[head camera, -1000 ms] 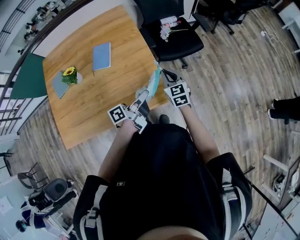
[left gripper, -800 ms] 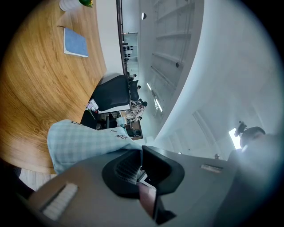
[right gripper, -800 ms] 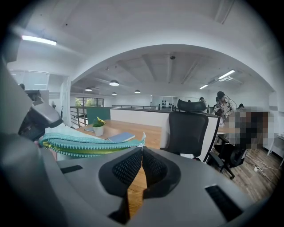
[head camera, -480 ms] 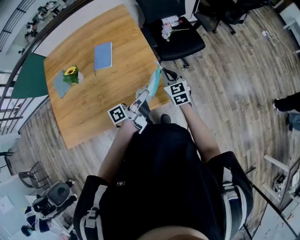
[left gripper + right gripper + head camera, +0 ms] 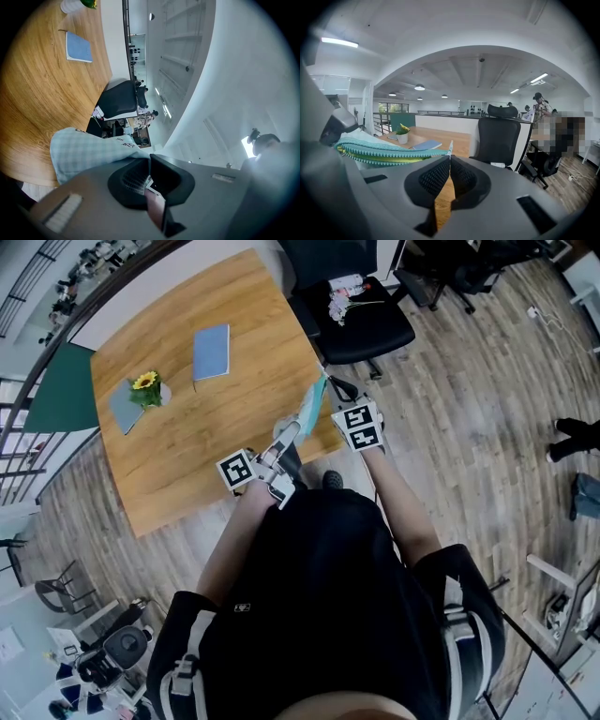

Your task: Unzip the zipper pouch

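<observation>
**Both grippers hold the pouch, and little has changed**

Since a second ago, the two grippers and the pouch have kept the same pose. Another person's shoe (image 5: 574, 431), at the 3 o'clock edge of the head view, has slid a bit toward 2 o'clock.

There is one pouch (image 5: 309, 409). It is light blue and is held up in the air by the edge of the table (image 5: 187, 456), at 12 o'clock from the person's body.

There are two grippers. The left gripper (image 5: 289, 432) has its jaws pressed together, pinching the pouch's 7 o'clock end. The right gripper (image 5: 325, 382) has its jaws pressed together on the small pull (image 5: 449, 151) at the pouch's 1 o'clock end.

There is one table. On it lie one blue notebook (image 5: 211, 352), at 10 o'clock from the pouch, and one flower pot (image 5: 145, 386), at 9 o'clock. One black chair (image 5: 361, 320) stands at 1 o'clock from the pouch.
</observation>
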`<move>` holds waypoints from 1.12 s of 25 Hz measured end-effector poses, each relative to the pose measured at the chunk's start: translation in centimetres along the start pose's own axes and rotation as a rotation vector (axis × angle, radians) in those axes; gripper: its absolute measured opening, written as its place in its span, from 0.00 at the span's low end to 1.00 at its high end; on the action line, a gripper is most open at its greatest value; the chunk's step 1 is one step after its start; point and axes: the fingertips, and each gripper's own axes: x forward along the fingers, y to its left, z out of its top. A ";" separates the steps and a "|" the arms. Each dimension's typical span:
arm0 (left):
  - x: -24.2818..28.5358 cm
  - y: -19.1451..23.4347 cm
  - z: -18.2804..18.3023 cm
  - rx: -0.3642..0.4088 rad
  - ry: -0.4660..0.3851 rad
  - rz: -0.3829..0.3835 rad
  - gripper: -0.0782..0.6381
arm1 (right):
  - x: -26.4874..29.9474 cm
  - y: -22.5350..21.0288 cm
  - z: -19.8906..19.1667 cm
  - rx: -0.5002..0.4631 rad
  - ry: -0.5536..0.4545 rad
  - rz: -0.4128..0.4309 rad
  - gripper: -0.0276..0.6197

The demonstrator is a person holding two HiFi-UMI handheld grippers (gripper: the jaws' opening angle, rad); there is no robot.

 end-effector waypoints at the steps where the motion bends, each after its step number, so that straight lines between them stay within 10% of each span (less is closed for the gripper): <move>1: -0.1 0.0 0.1 0.002 0.000 -0.001 0.12 | 0.1 0.1 0.0 0.000 0.001 0.000 0.05; 28: -1.3 0.3 4.1 -0.007 0.004 -0.004 0.12 | 4.1 1.1 1.7 0.020 0.004 0.001 0.06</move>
